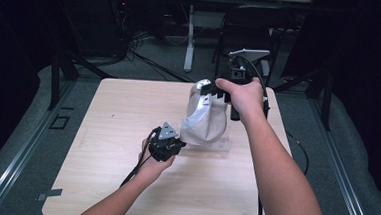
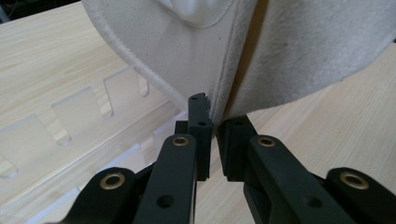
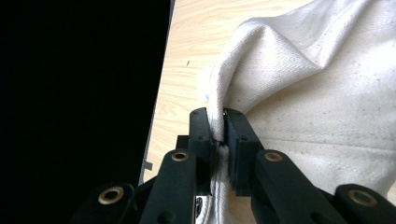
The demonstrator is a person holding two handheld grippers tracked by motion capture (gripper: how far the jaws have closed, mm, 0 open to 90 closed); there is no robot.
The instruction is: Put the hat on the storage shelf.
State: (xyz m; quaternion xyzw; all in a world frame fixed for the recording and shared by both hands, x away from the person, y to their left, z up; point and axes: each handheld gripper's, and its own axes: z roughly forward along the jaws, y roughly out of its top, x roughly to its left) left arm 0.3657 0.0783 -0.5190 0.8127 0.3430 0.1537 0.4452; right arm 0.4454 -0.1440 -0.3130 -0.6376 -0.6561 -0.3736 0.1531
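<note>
Cloth (image 1: 205, 119), off-white and stiff, stands as a bag-like shape on the tabletop (image 1: 117, 133), nearer the right edge than the left and about midway between the near and far edges; its long axis runs upright, leaning a little toward the far edge at the top. The right gripper (image 1: 214, 91) holds its upper rim, and the left gripper (image 1: 176, 139) meets its lower near-left corner just above the wood. In the high view the right forearm reaches in from the near right corner, the hand (image 1: 244, 98) wrapped over the gripper body with the fingers pointing toward the left edge; the left hand (image 1: 155, 163) sits low, cupped under its gripper, which aims toward the right edge. The right gripper view shows what the high view cannot: a folded seam of the cloth (image 3: 327, 93) pinched tight between the two fingers (image 3: 201, 135). The left gripper view shows the fingers (image 2: 200, 135) drawn narrow on a hanging fold of the cloth (image 2: 187, 60), and beside them a clear plastic rack (image 2: 79, 121) with notched slots lying on the tabletop, which from above reads as a faint clear base (image 1: 216, 145) beneath the cloth.
</note>
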